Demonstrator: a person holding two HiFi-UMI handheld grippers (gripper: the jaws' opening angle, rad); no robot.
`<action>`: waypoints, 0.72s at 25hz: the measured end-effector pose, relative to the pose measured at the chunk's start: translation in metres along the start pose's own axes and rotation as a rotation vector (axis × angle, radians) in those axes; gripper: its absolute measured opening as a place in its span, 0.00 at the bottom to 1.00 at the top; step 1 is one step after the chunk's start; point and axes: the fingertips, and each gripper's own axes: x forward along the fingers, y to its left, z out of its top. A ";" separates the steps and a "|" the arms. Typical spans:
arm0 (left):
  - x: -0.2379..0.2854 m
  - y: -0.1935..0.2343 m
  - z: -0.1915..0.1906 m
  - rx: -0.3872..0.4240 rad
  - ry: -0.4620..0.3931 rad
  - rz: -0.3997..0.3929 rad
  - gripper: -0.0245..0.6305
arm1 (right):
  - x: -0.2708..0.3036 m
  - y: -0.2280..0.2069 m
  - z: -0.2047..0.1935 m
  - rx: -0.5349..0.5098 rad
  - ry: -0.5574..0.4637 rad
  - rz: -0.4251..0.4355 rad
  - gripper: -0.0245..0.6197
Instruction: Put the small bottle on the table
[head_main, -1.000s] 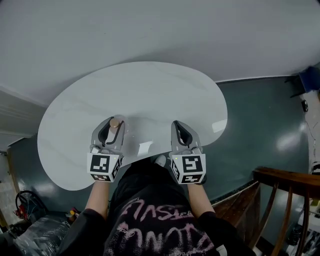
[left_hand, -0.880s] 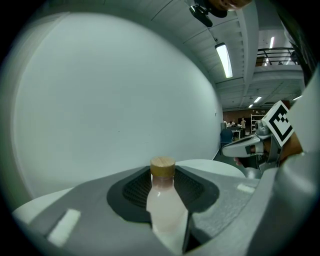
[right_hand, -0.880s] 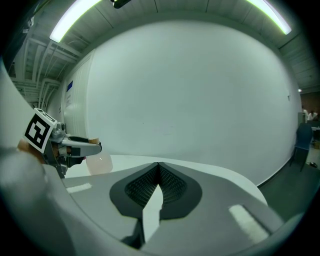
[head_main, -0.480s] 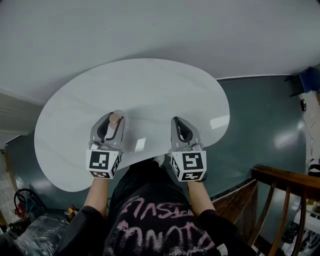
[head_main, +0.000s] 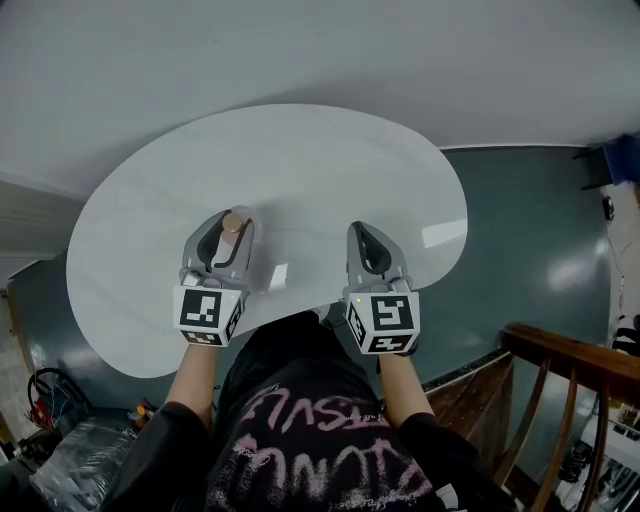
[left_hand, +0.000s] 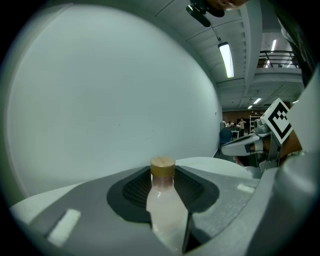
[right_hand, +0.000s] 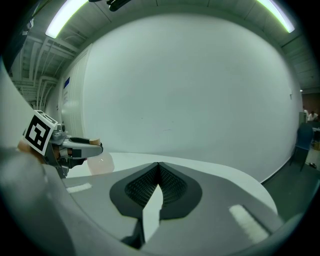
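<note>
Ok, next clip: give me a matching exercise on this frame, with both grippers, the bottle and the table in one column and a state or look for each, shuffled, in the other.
Column one:
1. left gripper
2. right gripper
3. small bottle
4. table

Column two:
A. white, bean-shaped top
B. shut, holding nothing
C. pale body, tan cap
D. shut on the small bottle

Pairs: 1-D, 2-B, 3-C, 4-A
</note>
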 end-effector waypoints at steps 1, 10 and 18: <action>0.003 -0.001 -0.002 -0.002 0.002 -0.003 0.26 | 0.001 -0.002 -0.002 -0.001 0.004 -0.001 0.05; 0.009 -0.003 -0.012 -0.003 0.009 -0.029 0.26 | 0.004 0.005 -0.012 0.001 0.024 0.017 0.05; 0.015 -0.006 -0.023 0.011 0.017 -0.045 0.26 | 0.004 0.003 -0.028 -0.001 0.049 0.014 0.05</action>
